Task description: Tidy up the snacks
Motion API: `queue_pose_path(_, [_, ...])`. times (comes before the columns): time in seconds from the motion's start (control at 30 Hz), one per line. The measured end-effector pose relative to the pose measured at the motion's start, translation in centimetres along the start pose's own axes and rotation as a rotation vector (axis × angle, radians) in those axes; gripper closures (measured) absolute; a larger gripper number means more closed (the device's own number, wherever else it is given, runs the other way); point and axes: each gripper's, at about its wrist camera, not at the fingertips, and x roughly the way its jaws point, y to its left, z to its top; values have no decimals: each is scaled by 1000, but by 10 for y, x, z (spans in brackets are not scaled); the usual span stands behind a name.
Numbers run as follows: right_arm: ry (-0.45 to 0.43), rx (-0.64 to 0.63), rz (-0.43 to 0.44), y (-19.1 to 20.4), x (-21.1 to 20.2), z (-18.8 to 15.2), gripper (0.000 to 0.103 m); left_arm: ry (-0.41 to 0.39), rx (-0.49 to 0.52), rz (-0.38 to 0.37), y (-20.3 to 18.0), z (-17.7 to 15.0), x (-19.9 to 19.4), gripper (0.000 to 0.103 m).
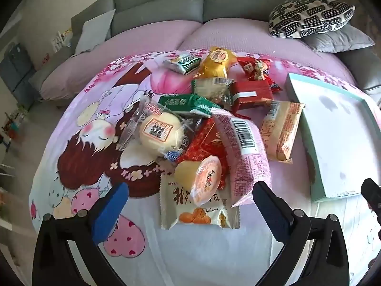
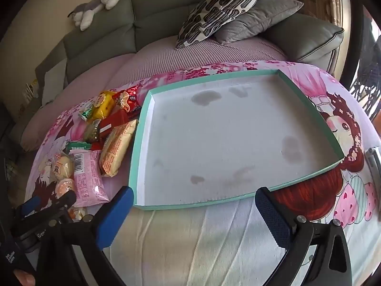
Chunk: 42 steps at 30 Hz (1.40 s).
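Observation:
A heap of wrapped snacks lies on the cartoon-print cloth [image 1: 78, 143]: a cream packet with orange balls [image 1: 198, 211] nearest, a jelly cup [image 1: 202, 178], a pink packet [image 1: 245, 152], a round bun [image 1: 160, 134], and red, green and yellow packets behind. My left gripper [image 1: 190, 211] hovers open over the near end of the heap, holding nothing. Right of the heap sits a shallow white tray with a teal rim [image 2: 140, 157], nothing in it. My right gripper [image 2: 194, 217] hangs open before the tray's near edge. The left gripper [image 2: 47, 202] shows at the lower left of the right wrist view.
A grey sofa [image 1: 166, 2] with a pink seat cover runs behind the table. A black-and-white patterned cushion [image 2: 221, 9] and a grey cushion [image 2: 259, 19] lie on it, and a plush toy [image 2: 97, 2] rests on the backrest. A metal object [image 2: 375, 162] sits at the table's right edge.

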Motion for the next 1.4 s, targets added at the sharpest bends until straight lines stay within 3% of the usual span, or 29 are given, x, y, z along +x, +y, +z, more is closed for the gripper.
queue_pose_path(0.1, [-9,22,4,-1,-2,2,0,19,-10,-5,-3,12,-1,0])
queue_pose_path(0.17, [-15,29,7,0,-3,1,0,-33,-19,-20,0,7,-2,0])
queue_pose_path(0.53, [-14,-37,4,20,3,-6,0,-25,-3,-88,16,2,4,0])
queue_pose_path(1.4, [29,-57,-24,23,8,-9,0,18,-15,-103,17,3,8,0])
